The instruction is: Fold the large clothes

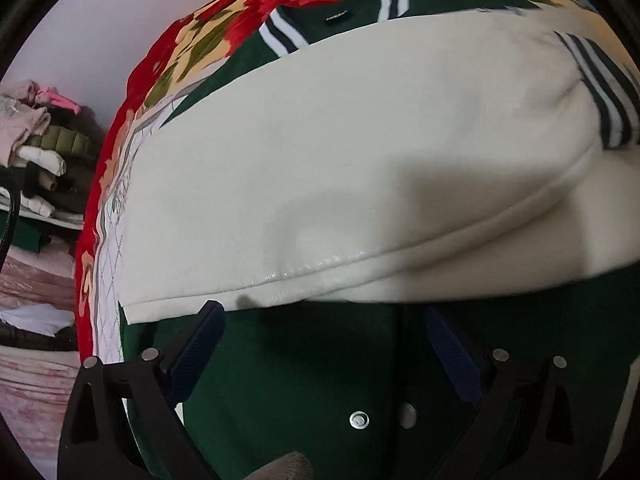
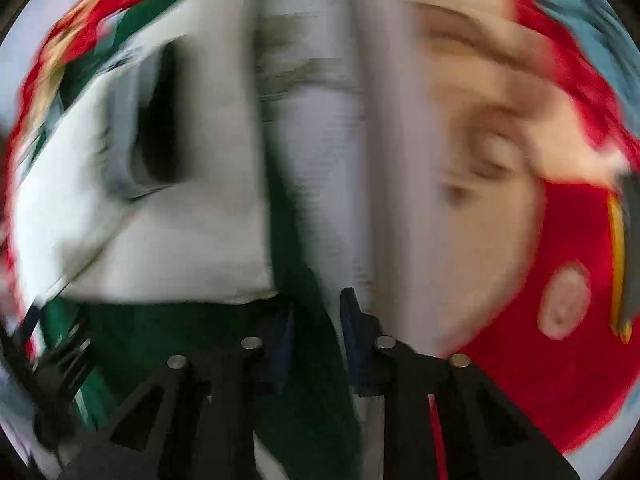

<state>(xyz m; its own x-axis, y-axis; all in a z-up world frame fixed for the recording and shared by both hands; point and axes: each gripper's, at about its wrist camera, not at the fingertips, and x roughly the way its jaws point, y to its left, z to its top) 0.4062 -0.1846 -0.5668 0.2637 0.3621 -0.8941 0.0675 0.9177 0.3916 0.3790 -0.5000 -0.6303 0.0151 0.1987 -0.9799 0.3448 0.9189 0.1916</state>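
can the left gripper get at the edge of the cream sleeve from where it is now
Probably yes: the left gripper is open over the green jacket body, and the cream sleeve edge lies just ahead of its jaws, nothing between.

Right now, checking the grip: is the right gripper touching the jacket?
Touching. The right wrist view, though blurred, shows the right gripper pinching the green jacket fabric between nearly closed fingers.

Cream sleeve [image 1: 320, 168] lies across the green jacket body [image 1: 304, 380], blocking forward reach. Clothes stack [image 1: 40, 152] crowds the left side. Floral blanket [image 1: 224, 20] open beyond the collar.
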